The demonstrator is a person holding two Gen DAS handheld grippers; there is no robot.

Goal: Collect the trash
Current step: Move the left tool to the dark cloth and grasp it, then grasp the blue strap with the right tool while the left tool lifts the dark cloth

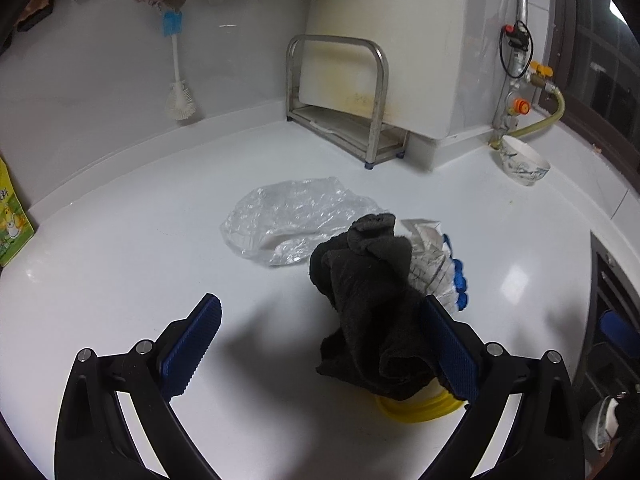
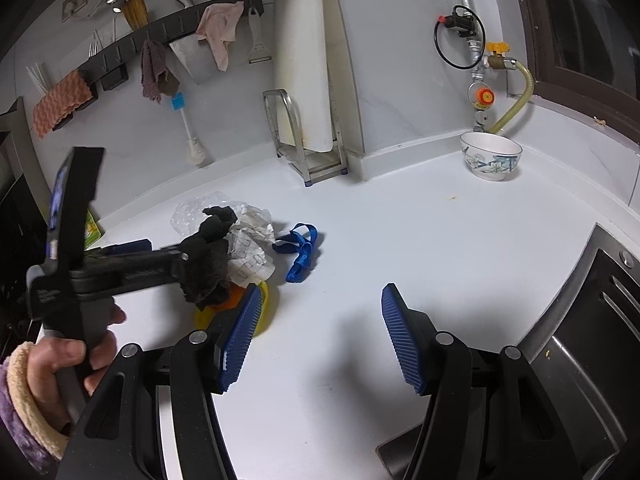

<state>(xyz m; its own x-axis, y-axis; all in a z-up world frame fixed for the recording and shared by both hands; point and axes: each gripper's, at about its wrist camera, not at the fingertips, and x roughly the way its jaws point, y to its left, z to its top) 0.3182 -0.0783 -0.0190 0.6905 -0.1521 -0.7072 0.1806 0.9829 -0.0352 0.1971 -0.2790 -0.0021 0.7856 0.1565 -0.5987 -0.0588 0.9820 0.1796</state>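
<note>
A pile of trash lies mid-counter: a clear plastic bag (image 1: 288,220), crumpled paper (image 1: 428,256), a blue ribbon (image 2: 300,252) and a yellow piece (image 1: 416,408) with something orange (image 2: 230,300) beside it. A black cloth (image 1: 368,300) hangs against the right finger (image 1: 448,348) of my left gripper (image 1: 320,304), whose jaws stand wide apart; the other pad does not touch the cloth. In the right wrist view the cloth (image 2: 208,268) sits at that gripper's tip, over the yellow piece. My right gripper (image 2: 320,292) is open over bare counter, right of the pile.
A patterned bowl (image 2: 490,156) stands at the back right near a gas valve and hose. A metal rack (image 2: 308,152) holds a white cutting board against the wall. A dark recessed basin (image 2: 580,320) lies at the right. A green carton (image 1: 12,216) stands far left.
</note>
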